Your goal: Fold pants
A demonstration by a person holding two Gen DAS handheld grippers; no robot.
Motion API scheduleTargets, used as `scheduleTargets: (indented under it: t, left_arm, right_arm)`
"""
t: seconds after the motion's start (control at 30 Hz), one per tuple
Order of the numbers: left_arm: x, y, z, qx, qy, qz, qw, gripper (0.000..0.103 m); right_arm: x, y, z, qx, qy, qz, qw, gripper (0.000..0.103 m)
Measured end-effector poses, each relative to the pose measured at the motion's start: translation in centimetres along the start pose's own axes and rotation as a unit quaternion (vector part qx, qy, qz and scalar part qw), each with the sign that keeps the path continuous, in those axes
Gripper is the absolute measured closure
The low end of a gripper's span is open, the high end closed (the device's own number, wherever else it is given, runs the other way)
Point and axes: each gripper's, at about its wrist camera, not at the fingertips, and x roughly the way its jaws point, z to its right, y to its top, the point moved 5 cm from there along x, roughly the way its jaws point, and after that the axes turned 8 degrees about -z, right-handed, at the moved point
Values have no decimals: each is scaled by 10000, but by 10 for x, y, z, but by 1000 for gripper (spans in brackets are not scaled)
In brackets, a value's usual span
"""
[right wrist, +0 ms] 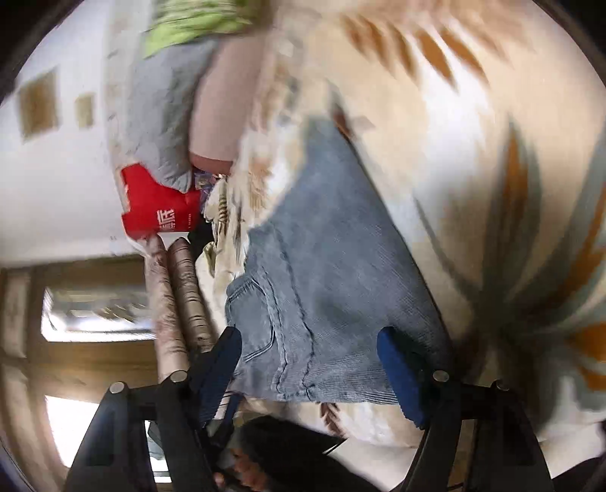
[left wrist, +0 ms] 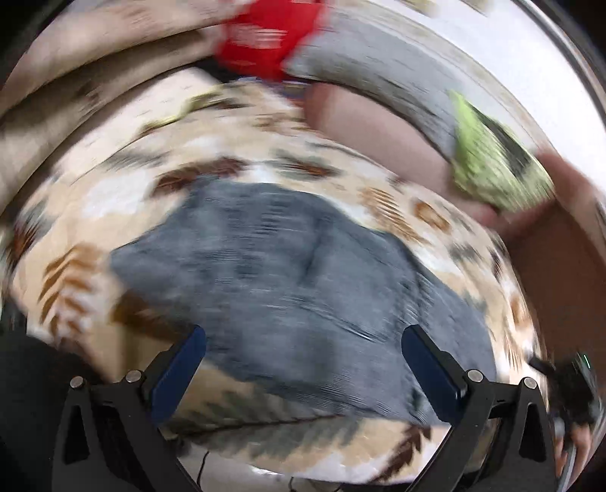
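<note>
From my left hand-held gripper (left wrist: 303,363), fingers spread, the blue corduroy pants (left wrist: 288,280) lie flat on the patterned bedspread (left wrist: 235,125), with bare spread open on either side. Beyond, a pink pillow (left wrist: 378,140), grey pillow (left wrist: 382,72), green cloth (left wrist: 492,166) and red bag (left wrist: 269,34) block the far edge. My right hand-held gripper (right wrist: 308,363) faces two rolled tubes (right wrist: 178,299) to its left.

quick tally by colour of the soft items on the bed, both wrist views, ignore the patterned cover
Blue-grey: 1, the corduroy pants
Red: 1, the red bag
Grey: 1, the grey pillow
Pink: 1, the pink cushion
Green: 1, the green cloth
Total: 5
</note>
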Motion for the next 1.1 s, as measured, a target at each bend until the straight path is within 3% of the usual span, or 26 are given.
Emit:
scheduleTargets:
  t: [0.13,0.23,0.33,0.47,0.67,0.7,0.77,0.8,0.83,0.93,1.03,1.1]
  left_arm:
    - [-1,7,-52,-1257,-176,13,9919,0]
    - [4,9,-75,-1816,-507,-42,9821,0]
    - [18,15,-96,-2350,-1027,-108,9665,0]
    - [38,29,-103,-2641,-1536,-263,9518,0]
    - [46,37,-104,-2562,-1756,-192,9503,1]
    - [47,38,-103,-2517,-1771,-167,9513,7]
    - [48,41,-103,-2408,-1622,-200,9567,34]
    - [53,43,-105,-2382,-1450,-258,9600,60]
    - [56,42,-108,-2372,-1285,-337,9623,74]
    - [60,41,-113,-2462,-1306,-354,9597,76]
    - [58,42,-109,-2322,-1147,-306,9654,76]
    - [61,42,-108,-2410,-1202,-305,9626,68]
  right_arm:
    - [14,-5,-54,-905,-73,-209,9956,25]
    - [53,-21,-100,-1936,-497,-629,9778,25]
    - [91,-31,-125,-2562,-690,-1123,9576,25]
    - [141,-29,-135,-2646,-960,-1401,9493,25]
    - [187,-31,-152,-2613,-900,-1676,9463,25]
    - [201,-28,-150,-2499,-916,-1731,9483,25]
    - [229,-19,-128,-2070,-1105,-2027,9507,23]
    - [239,-16,-115,-1820,-1133,-2156,9527,23]
    - [239,-11,-110,-1664,-980,-2056,9594,23]
    - [226,-9,-120,-1284,-967,-2070,9650,23]
    - [217,-8,-139,-1652,-779,-1829,9660,22]
    - [231,-5,-123,-1592,-1106,-1853,9634,19]
